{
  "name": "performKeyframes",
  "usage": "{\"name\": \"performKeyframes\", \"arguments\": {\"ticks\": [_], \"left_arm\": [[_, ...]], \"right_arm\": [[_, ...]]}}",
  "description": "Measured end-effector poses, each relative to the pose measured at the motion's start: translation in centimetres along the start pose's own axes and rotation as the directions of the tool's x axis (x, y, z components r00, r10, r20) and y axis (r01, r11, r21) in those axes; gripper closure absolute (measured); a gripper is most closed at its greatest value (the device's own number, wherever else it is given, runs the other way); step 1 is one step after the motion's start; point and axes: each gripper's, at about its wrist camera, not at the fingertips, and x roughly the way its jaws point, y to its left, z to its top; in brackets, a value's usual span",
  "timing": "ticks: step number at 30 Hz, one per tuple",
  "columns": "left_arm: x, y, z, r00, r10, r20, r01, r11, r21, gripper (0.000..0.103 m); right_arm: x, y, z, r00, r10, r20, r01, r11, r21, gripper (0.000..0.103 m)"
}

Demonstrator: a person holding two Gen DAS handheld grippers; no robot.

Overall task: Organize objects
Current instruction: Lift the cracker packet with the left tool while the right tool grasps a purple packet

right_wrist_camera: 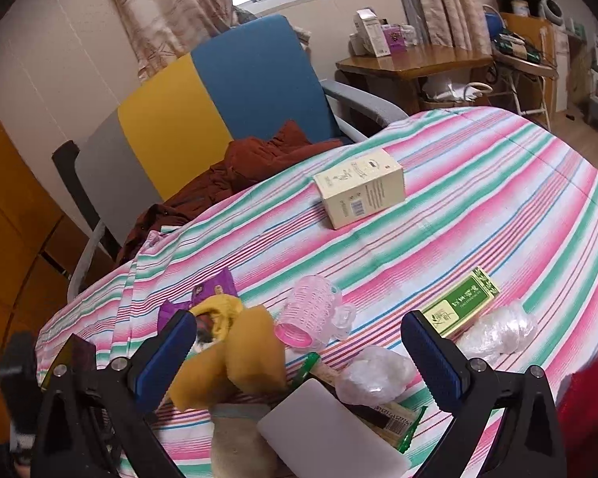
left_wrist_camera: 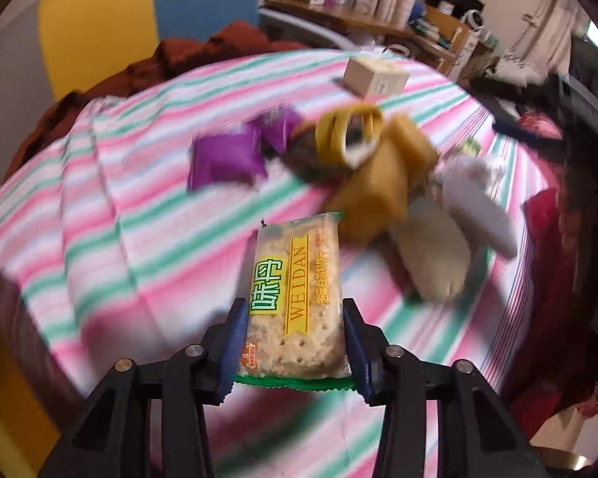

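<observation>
My left gripper [left_wrist_camera: 295, 342] is shut on a cracker packet [left_wrist_camera: 297, 298] with green and yellow print, held above the striped bedspread [left_wrist_camera: 139, 239]. A heap lies ahead: purple snack packets [left_wrist_camera: 227, 155], a yellow tape roll [left_wrist_camera: 349, 133], mustard sponges [left_wrist_camera: 382, 183], a beige pouch [left_wrist_camera: 434, 255] and a white item [left_wrist_camera: 478, 207]. My right gripper [right_wrist_camera: 299, 342] is open above the same heap: mustard sponges [right_wrist_camera: 255, 350], a white flat block [right_wrist_camera: 327, 434], crumpled clear plastic [right_wrist_camera: 374, 374] and a pink hair roller [right_wrist_camera: 311, 314].
A cream box [right_wrist_camera: 360, 193] lies further back on the bedspread [right_wrist_camera: 498, 199]. A green tea box [right_wrist_camera: 464, 300] and clear plastic [right_wrist_camera: 498, 330] lie right. A blue-yellow chair [right_wrist_camera: 219, 91] with brown cloth [right_wrist_camera: 235, 175] stands behind. A wooden desk [right_wrist_camera: 414, 63] stands by the window.
</observation>
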Motion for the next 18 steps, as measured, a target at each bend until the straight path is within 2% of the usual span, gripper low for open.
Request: {"name": "performKeyframes", "arguments": {"ticks": [2,6,8,12,13,15,18], "left_arm": [[0.0,-0.8,-1.5,1.000,0.009,-0.014,-0.009,1.000,-0.001,0.057],[0.1,-2.0,-3.2,0.997,0.066,0.026,-0.067,0.997,0.026,0.055],[0.4,-1.8,-3.3,0.998,0.056,0.031,-0.057,0.998,0.016,0.054],[0.4,-1.2,-3.8,0.997,0.023,0.072,-0.024,1.000,0.005,0.054],[0.5,-1.5,-3.5,0.997,0.004,0.079,-0.004,1.000,-0.003,0.054],[0.1,-1.0,-4.2,0.995,-0.021,0.093,0.022,1.000,-0.012,0.054],[-0.3,-0.8,-5.0,0.993,-0.034,0.112,0.037,0.999,-0.018,0.054]], "right_arm": [[0.0,0.6,-0.1,1.000,0.012,0.001,-0.012,1.000,-0.026,0.000],[-0.1,2.1,-0.4,0.999,0.048,-0.007,-0.049,0.995,-0.086,0.000],[0.1,3.0,-0.6,0.996,0.084,-0.034,-0.087,0.990,-0.109,0.000],[1.1,7.1,-0.2,0.974,0.186,-0.127,-0.209,0.957,-0.203,0.000],[1.4,8.1,-0.1,0.968,0.202,-0.147,-0.232,0.944,-0.234,0.000],[3.0,11.4,0.3,0.950,0.222,-0.219,-0.290,0.889,-0.355,0.000],[5.5,15.0,0.0,0.936,0.174,-0.305,-0.317,0.791,-0.523,0.003]]}}
